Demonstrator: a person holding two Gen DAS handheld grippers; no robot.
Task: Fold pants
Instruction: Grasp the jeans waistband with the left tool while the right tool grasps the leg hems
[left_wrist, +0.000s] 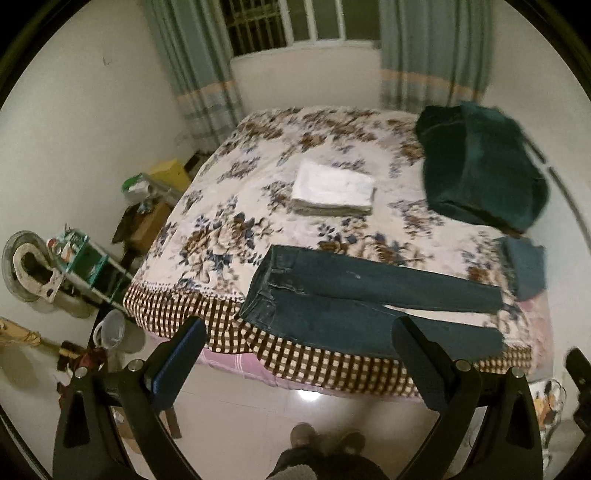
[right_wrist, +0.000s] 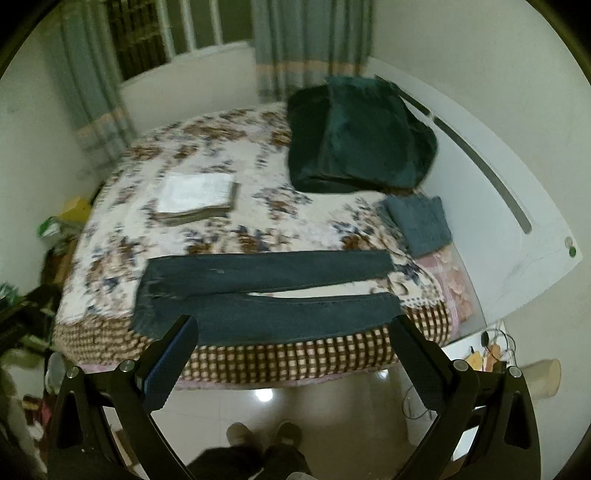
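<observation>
Dark blue jeans (left_wrist: 354, 299) lie flat along the near edge of the bed, waist to the left, the two legs spread slightly apart and pointing right; they also show in the right wrist view (right_wrist: 266, 295). My left gripper (left_wrist: 299, 354) is open and empty, held in front of and above the bed's edge, short of the jeans. My right gripper (right_wrist: 295, 350) is open and empty too, at the bed's edge just before the near leg.
The floral bed cover (left_wrist: 258, 177) carries a folded white cloth (left_wrist: 332, 192), a dark green folded blanket (left_wrist: 480, 170) and a small folded blue garment (right_wrist: 421, 225). A white headboard (right_wrist: 498, 184) is at right. Clutter and a stool (left_wrist: 92, 273) stand left. Tiled floor and feet (left_wrist: 325, 439) lie below.
</observation>
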